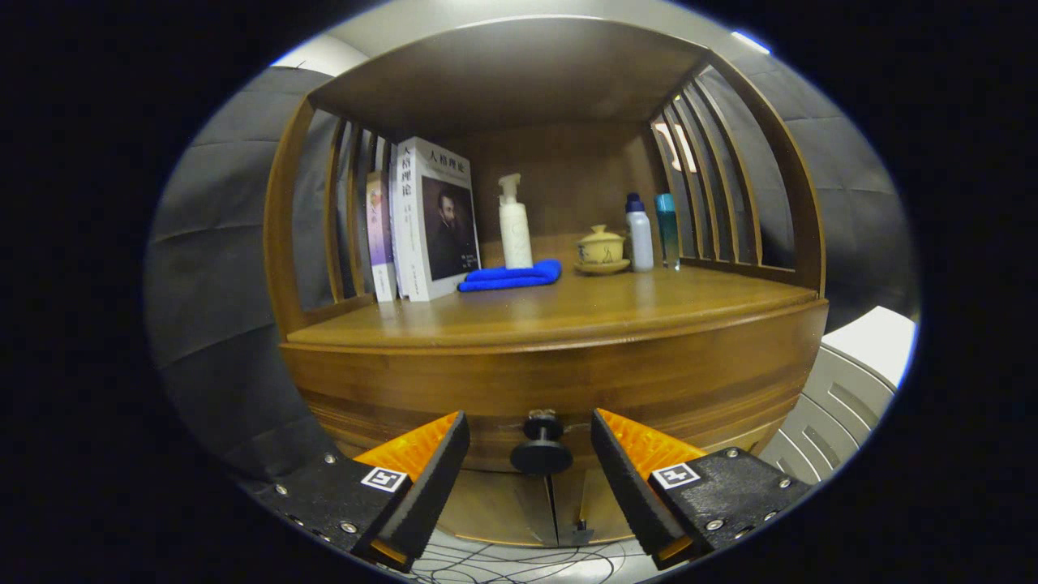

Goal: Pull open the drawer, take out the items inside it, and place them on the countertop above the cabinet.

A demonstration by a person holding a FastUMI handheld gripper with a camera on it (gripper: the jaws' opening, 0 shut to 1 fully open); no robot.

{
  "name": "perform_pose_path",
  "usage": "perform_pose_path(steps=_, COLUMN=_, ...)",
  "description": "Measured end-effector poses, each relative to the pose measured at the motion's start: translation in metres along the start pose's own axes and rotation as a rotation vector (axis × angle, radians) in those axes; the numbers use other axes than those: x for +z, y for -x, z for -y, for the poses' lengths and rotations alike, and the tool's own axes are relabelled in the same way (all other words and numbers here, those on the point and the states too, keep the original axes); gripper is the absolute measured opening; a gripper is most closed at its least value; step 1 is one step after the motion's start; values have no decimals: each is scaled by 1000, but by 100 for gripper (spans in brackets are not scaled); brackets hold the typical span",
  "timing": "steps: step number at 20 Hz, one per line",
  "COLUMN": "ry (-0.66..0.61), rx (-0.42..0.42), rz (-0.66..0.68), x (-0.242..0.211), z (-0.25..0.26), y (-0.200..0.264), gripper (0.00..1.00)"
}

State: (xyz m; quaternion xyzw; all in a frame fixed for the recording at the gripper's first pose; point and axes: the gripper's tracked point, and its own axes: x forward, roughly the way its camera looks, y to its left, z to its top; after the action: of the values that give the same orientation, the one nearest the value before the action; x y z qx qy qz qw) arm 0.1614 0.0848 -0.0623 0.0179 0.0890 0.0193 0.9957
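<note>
**Drawer shut, gripper lined up on the knob**

The gripper [531, 442] is spread wide and grasping nothing. Its two fingers stand either side of the dark round knob [541, 448], which sits in the gap between them, clear of both pads. The knob belongs to the drawer [551, 389], the wooden front band just under the table [559, 312] of the cabinet. That front looks flush with the cabinet, with no gap showing along its top edge, so I judge the drawer closed.

By that reading the task is at its very start. Nothing has been pulled, the items inside are hidden behind the drawer front, and none of them can be named or counted from here. All of the work remains: closing on the knob, drawing the drawer out, lifting each item, and setting it on the table above.

The table already carries things at the back: upright books [426, 223] on the left, a folded blue cloth [511, 276] lying in front of a white pump bottle [515, 227], a small lidded teacup [601, 248], and two more bottles [653, 231] beside the slatted side. The front stretch of the table, nearest the drawer, is bare wood and looks the likeliest landing place.

Below the drawer, a pair of cabinet doors [519, 503] meets at a centre seam.
</note>
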Motion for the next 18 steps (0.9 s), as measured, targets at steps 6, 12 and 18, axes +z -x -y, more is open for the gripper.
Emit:
perform_pose_path(steps=6, ry=-30, rx=0, rz=-78, x=-17, z=3, y=-10, gripper=55)
perform_pose_path(steps=12, ry=37, rx=-3, rz=-73, x=-18, z=3, y=-9, gripper=37)
perform_pose_path(steps=18, ry=79, rx=-13, rz=-47, x=-22, z=1, y=12, gripper=36)
